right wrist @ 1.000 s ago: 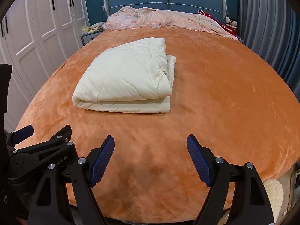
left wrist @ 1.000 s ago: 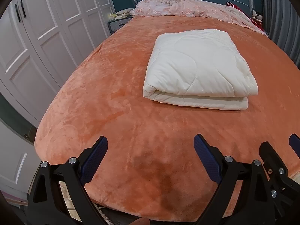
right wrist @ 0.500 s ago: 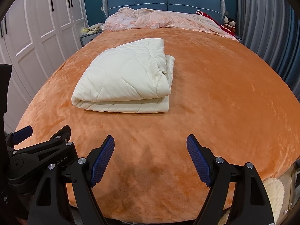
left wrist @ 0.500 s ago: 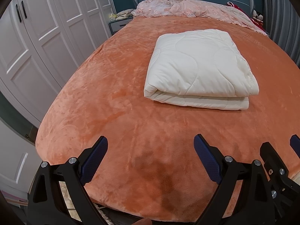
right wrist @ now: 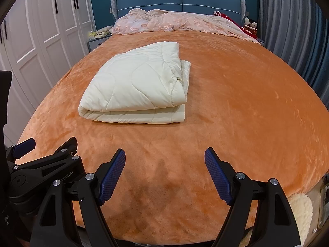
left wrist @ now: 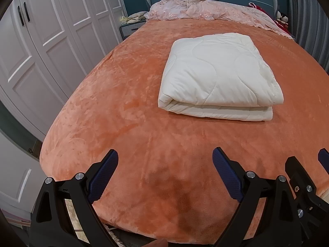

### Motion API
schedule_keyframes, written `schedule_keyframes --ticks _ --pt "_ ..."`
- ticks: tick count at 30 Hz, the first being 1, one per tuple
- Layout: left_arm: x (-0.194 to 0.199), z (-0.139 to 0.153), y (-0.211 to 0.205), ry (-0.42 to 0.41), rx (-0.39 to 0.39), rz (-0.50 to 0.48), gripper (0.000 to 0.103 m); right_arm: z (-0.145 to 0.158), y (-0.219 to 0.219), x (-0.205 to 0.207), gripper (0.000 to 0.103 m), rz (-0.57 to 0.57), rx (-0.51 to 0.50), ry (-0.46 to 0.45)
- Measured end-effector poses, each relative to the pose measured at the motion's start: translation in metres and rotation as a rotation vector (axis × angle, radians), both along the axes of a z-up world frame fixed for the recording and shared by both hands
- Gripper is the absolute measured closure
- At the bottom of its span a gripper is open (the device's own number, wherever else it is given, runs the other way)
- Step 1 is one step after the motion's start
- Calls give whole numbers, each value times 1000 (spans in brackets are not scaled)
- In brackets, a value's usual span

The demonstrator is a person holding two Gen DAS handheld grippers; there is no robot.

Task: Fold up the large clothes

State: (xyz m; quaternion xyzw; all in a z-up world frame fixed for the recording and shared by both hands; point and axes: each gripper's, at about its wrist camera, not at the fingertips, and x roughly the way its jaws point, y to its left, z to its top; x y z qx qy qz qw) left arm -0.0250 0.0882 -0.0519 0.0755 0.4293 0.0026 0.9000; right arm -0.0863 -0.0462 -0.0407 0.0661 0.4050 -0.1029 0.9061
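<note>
Here, cream quilt [left wrist: 220, 74] folded into a thick rectangular bundle, wavy stitch lines on top, layered edges facing the tongs, rounded fold on its left side. Lies flat on orange bedspread [left wrist: 123, 107], well ahead of both tongs, touching neither. Left tongs [left wrist: 165, 160] spread wide, nothing between the blue pads [left wrist: 103, 175]. Right tongs [right wrist: 164, 160] also wide open, empty, just beside the left ones, over the near bed edge.

bedspread [left wrist: 127, 111]: you had orange plush under everything
wardrobe [left wrist: 51, 33]: white doors stood at your left
headboard [right wrist: 181, 0]: blue
pink cover [right wrist: 174, 23]: bunched below it
curtain [right wrist: 292, 30]: grey, at your right
</note>
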Motion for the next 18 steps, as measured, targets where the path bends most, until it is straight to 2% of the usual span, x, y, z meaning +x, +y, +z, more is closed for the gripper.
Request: schedule_keyframes --ticks 18 --pt "1 3 -4 -18 6 -11 13 -1 7 1 25 -20 4 -7"
